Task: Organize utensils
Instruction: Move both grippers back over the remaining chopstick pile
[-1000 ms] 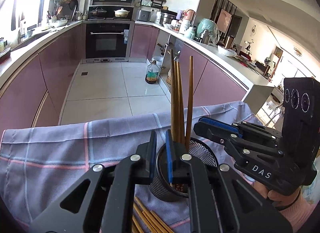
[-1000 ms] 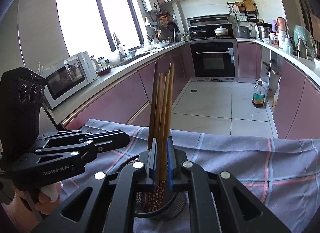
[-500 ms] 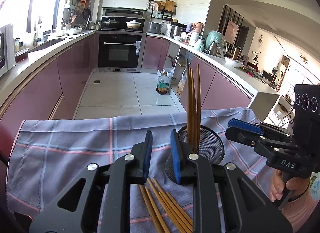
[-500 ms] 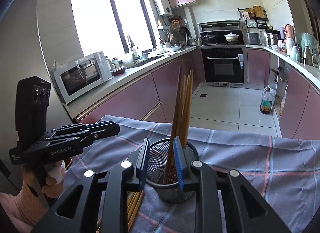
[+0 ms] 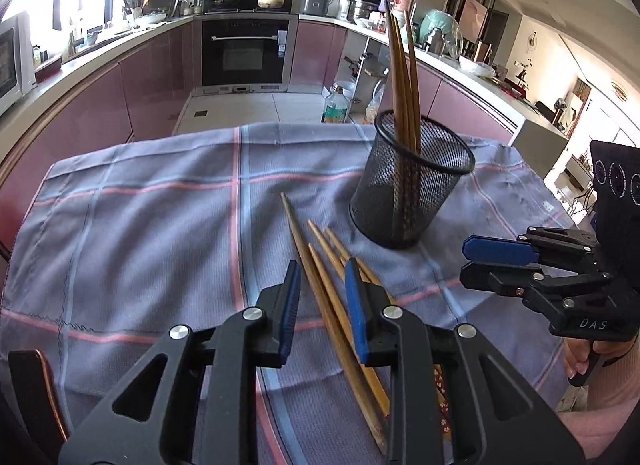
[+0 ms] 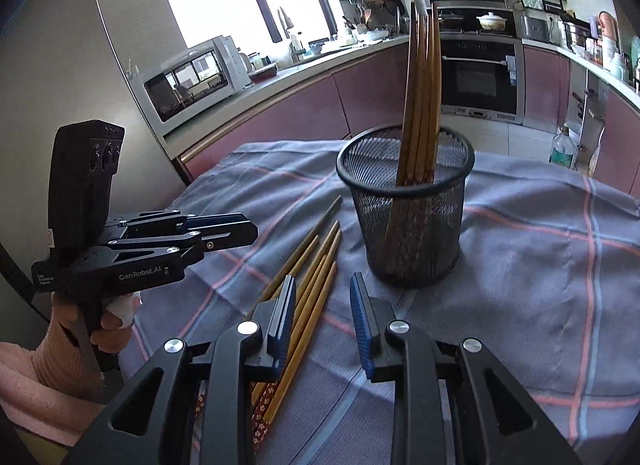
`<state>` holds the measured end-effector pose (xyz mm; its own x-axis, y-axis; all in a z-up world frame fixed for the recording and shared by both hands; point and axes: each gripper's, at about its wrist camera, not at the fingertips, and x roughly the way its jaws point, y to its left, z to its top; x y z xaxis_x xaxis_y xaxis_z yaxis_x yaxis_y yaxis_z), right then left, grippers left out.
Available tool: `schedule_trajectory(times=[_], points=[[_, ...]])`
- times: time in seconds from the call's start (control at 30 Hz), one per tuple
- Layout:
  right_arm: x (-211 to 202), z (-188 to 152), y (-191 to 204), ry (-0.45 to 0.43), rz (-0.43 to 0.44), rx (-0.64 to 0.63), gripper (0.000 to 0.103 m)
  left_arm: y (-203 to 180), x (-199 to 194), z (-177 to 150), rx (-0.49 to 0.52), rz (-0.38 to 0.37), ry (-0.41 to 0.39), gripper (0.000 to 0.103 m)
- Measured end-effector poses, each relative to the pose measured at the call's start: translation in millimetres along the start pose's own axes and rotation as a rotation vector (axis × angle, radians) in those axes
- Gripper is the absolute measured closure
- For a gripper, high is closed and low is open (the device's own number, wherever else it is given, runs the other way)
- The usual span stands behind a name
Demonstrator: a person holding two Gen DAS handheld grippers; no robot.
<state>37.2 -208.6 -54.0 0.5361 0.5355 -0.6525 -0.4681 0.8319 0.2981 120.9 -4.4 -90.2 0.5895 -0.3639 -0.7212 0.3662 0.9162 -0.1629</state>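
- Black wire mesh forms the holder (image 5: 412, 189) standing upright on a bench draped in a grey-blue checked cloth (image 5: 140, 217); a small bunch of wooden chopsticks (image 5: 404, 77) already stands inside it, tips up and leaning together.
- Several more chopsticks (image 5: 332, 293) lie loose on the cloth just beside the holder's base, fanned out with their thin ends toward it and their patterned ends toward the person.
- The left gripper (image 5: 322, 297) hangs over that loose bunch, its fingers a narrow gap apart and easing wider, gripping nothing; the chopsticks seen between them lie below on the cloth.
- The right gripper (image 6: 322, 313) hangs to one side of the same bunch, fingers likewise narrowly parted and empty, one chopstick showing in the gap beneath.
- By the look of it the sorting is partly done: one batch is stowed, and the loose sticks on the cloth remain to be gathered and stood in the holder.
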Motion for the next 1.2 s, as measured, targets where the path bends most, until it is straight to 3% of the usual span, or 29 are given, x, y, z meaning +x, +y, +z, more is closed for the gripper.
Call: schedule_trajectory(times=[0.23,0.5,0.8,1.2], points=[[14.4,-16.9,6.4,0.067,0.009,0.021,0.077,-4.1,17.4,-19.5,-0.011,-0.018,0.066,0.08],[16.0,-24.8,10.3,0.079,0.01,0.022,0.077,-6.9,31.5,-26.0,-0.008,-0.007,0.119,0.08],[14.5,-27.8,6.4,0.086,0.014,0.026,0.077,-5.5,31.8,-29.0,-0.026,-0.031,0.134,0.093],[18.4,-28.8,8.5,0.103,-0.001,0.008,0.077,-9.4,18.3,-46.1,-0.047,-0.023,0.137,0.094]])
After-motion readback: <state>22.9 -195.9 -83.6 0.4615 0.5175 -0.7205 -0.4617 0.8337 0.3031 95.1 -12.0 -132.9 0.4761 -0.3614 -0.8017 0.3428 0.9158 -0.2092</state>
